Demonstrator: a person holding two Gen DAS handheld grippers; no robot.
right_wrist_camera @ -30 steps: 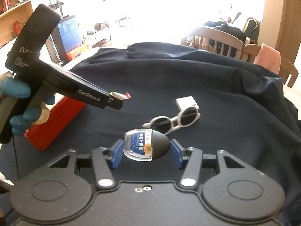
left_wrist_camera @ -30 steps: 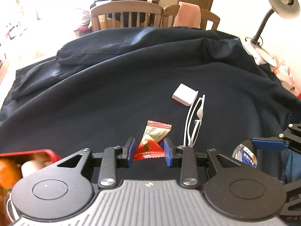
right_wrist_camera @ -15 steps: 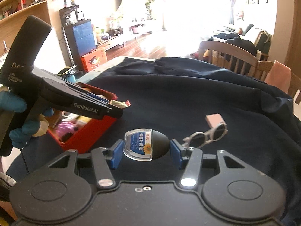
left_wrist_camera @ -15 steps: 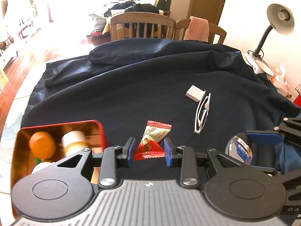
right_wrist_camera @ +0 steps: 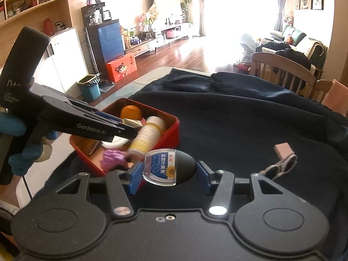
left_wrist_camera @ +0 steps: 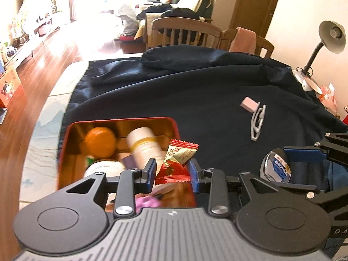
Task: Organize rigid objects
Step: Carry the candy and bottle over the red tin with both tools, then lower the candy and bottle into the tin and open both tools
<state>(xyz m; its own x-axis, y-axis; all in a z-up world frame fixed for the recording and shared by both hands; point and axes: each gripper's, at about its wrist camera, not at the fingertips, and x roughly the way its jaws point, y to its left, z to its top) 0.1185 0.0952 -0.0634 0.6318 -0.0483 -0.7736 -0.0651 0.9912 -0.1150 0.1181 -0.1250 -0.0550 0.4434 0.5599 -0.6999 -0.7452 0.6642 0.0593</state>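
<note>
The left gripper [left_wrist_camera: 171, 171] clamps a red candy packet [left_wrist_camera: 177, 163] above the red tin [left_wrist_camera: 67, 134], over its near right corner. The right gripper [right_wrist_camera: 168, 175] grips a small oval case [right_wrist_camera: 167, 167] just right of the tin, while the sunglasses [left_wrist_camera: 257, 121] and pink eraser [left_wrist_camera: 249, 104] lie on the dark cloth [left_wrist_camera: 195, 91] well right of it.

Strong daylight floods in from windows at the top of both views, blowing the glossy wooden floor [left_wrist_camera: 54, 65] out to white glare. The dark navy cloth [left_wrist_camera: 195, 100] stays evenly lit with soft shadows. Fisheye bending curves the frame edges. The red metal tin [left_wrist_camera: 65, 143] at lower left looks slightly motion-blurred.
</note>
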